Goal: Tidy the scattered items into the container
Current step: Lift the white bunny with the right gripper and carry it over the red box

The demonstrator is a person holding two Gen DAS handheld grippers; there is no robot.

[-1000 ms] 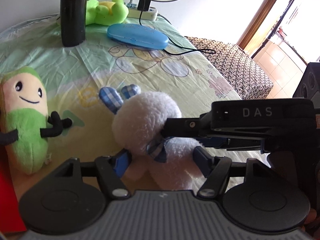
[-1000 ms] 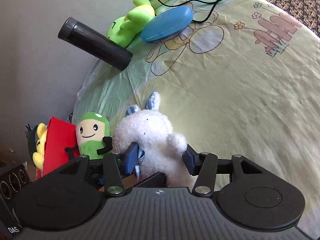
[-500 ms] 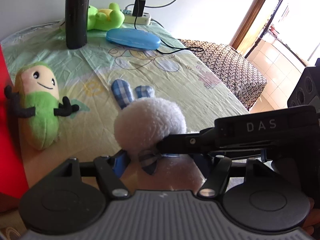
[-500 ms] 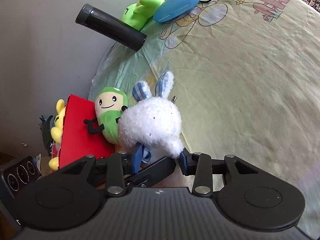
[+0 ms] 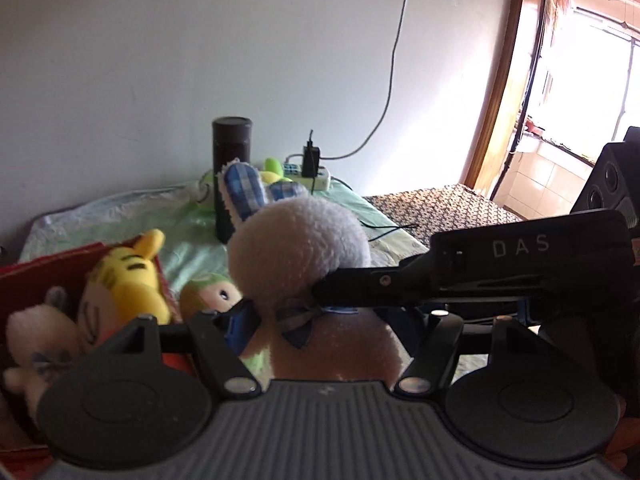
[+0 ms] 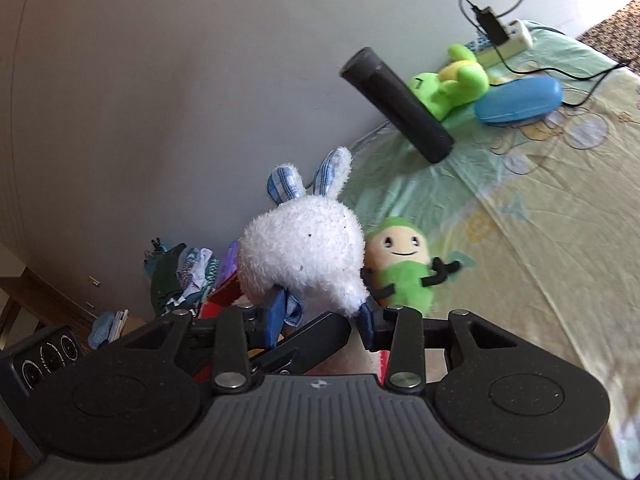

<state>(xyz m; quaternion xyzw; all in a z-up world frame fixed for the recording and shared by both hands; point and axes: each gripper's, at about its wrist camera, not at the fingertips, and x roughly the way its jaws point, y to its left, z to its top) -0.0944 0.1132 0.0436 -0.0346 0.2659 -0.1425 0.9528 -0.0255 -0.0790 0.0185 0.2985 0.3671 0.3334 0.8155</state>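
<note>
Both grippers are closed on the white plush rabbit (image 5: 298,248): the left gripper (image 5: 324,320) is clamped across the body below the head, its blue pads pressed into the fleece on either side, while the right gripper (image 6: 320,314) pinches the toy at the neck, just under the checked bow. A two-handed hold is probably used because the toy is soft and top-heavy; gripped at one point only, the head would likely flop. The rabbit is held upright and clear of the bedsheet (image 6: 540,200), ears pointing up, beside the red container (image 5: 48,268), which sits at the left edge of the bed with a yellow plush (image 5: 132,276) and a pale plush (image 5: 36,324) already inside. A green bean plush (image 6: 404,268) lies on the sheet next to the container, still to be collected. Farther back stand a black flask (image 5: 231,176), a green frog plush (image 6: 452,84) and a blue case (image 6: 520,100) near a power strip (image 6: 508,40). Whether the rabbit is over the container's opening cannot be told, since the gripper bodies hide what lies beneath it.
</note>
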